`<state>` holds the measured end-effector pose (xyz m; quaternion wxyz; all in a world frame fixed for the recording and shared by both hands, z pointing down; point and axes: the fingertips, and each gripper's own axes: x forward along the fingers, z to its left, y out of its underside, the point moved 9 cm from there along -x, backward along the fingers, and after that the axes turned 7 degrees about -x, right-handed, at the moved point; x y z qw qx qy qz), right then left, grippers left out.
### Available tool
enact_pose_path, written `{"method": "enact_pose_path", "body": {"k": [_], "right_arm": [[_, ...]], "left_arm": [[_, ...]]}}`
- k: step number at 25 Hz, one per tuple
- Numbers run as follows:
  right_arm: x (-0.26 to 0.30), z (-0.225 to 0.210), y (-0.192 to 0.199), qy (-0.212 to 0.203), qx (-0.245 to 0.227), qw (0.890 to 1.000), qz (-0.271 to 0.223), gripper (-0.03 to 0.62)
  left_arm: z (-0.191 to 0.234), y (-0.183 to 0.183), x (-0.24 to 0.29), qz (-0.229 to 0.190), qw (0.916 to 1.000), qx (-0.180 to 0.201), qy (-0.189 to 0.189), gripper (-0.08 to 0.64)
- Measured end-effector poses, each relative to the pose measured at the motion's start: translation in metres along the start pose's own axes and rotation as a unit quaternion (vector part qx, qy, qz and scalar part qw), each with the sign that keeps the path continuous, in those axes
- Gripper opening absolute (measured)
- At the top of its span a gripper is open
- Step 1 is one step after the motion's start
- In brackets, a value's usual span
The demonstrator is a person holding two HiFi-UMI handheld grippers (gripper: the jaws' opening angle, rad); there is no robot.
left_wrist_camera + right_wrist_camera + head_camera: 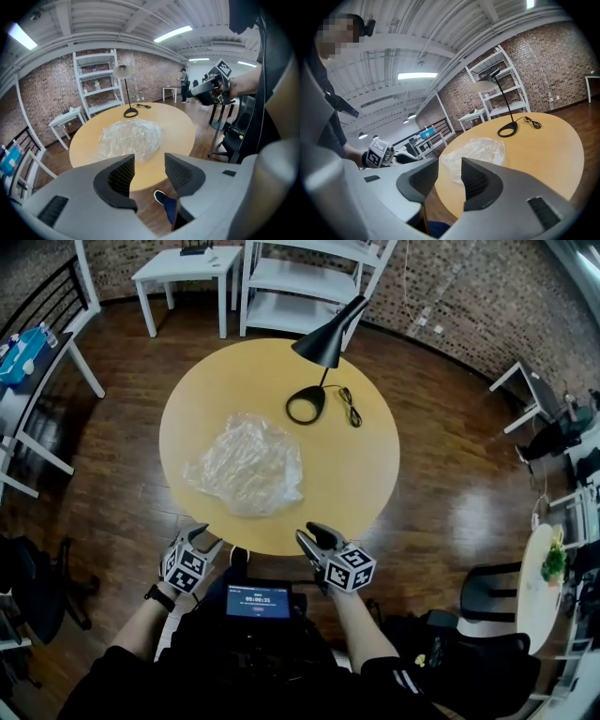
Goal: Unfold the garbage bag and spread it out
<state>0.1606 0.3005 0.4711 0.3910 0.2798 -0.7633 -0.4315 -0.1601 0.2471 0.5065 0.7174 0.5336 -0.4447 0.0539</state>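
Observation:
A crumpled clear garbage bag [246, 465] lies in a loose heap on the left middle of the round yellow table [366, 460]. Both grippers hang off the table's near edge, apart from the bag. My left gripper [202, 538] is open with nothing between its jaws; in its own view the bag [129, 138] lies ahead past the left gripper [149, 166]. My right gripper [309, 535] is also open and empty. From the right gripper [450, 176] the bag [476, 151] shows just beyond the table rim.
A black desk lamp [323, 352] with its cord [349, 407] stands at the table's far side. A white shelf unit [309, 282] and a small white table [187, 268] are behind. Black chairs [487, 587] stand at the right; a screen device [258, 601] is at my chest.

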Motion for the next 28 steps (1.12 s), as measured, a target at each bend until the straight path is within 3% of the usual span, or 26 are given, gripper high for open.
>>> {"method": "enact_pose_path", "body": {"k": [9, 28], "right_arm": [[-0.046, 0.035, 0.026, -0.005, -0.003, 1.000, -0.002, 0.169], [-0.066, 0.081, 0.032, -0.001, -0.015, 1.000, -0.019, 0.167]], "left_arm": [[-0.045, 0.045, -0.042, 0.019, 0.9997, -0.014, -0.007, 0.210], [-0.060, 0.059, -0.076, 0.010, 0.9999, 0.007, 0.001, 0.210]]}}
